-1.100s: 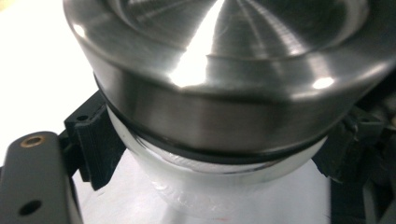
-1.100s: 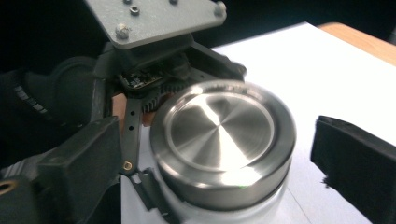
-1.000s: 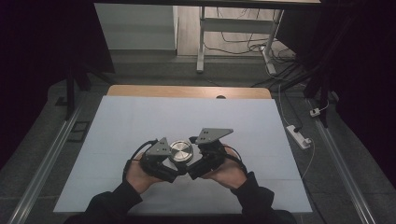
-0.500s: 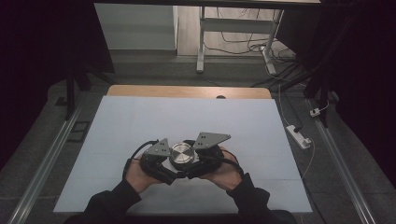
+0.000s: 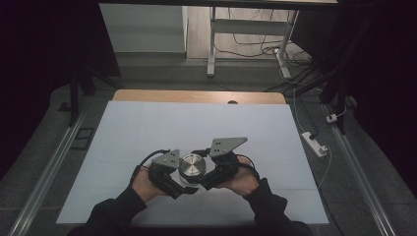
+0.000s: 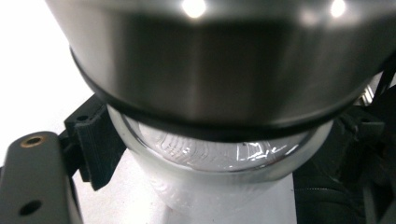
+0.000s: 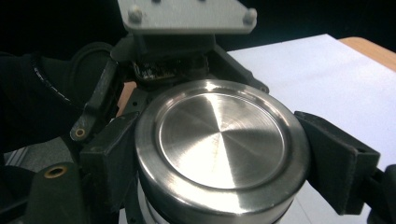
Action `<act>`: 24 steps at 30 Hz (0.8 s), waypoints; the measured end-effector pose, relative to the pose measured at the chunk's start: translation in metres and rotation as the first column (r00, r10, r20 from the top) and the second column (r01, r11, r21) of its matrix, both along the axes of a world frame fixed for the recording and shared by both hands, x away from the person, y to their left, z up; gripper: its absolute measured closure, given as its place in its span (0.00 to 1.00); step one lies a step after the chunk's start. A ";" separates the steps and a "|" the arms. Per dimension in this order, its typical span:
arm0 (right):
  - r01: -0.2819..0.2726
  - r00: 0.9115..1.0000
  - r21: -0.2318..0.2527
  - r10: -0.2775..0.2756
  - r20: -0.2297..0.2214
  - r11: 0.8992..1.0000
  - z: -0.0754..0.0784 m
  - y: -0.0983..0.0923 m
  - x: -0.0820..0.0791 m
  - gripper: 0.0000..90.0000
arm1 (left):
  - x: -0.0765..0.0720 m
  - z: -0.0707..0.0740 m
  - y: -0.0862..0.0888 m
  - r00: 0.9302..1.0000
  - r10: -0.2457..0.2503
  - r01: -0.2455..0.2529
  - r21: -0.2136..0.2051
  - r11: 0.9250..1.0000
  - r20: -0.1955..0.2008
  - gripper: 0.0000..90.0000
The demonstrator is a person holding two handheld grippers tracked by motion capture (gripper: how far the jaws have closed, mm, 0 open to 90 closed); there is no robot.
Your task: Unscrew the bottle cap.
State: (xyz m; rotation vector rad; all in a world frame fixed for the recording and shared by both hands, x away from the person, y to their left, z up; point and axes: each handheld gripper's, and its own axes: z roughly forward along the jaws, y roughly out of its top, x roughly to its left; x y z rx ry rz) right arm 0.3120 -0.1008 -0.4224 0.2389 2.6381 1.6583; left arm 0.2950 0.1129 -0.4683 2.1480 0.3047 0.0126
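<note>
So the right gripper point(image 7: 219, 154) has both black jaws pressed flat against the sides of the steel lid point(image 7: 219, 140), one pad on each side of the rim; they've just closed in from wide open and the lid sits squarely between them. The left gripper point(image 5: 172, 179) is clamped lower down on the glass jar point(image 6: 224, 168). In the left gripper view its ribbed pad point(image 6: 95, 149) hugs the clear wall right under the lid's black sealing ring, and the jaws are as closed as they get around it.

The lid is brushed metal, round, with a shallow recessed disc in the top and a shiny raised rim. The jar body is clear glass, and I can't tell what's inside.

From the high view the jar point(image 5: 192, 167) stands upright between the two hands, near the front edge of the white table top point(image 5: 196, 123). Both grippers crowd it from either side, almost touching each other. Plenty of bare white surface lies behind and to both sides, with a wooden strip point(image 5: 196, 96) along the far edge. A power strip point(image 5: 314, 143) lies on the floor off to the right.
</note>
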 end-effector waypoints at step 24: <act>0.089 0.995 0.015 -0.089 0.035 0.996 0.008 -0.009 -0.003 0.20 | 0.014 -0.005 0.013 0.990 0.139 -0.140 0.041 0.989 0.022 0.17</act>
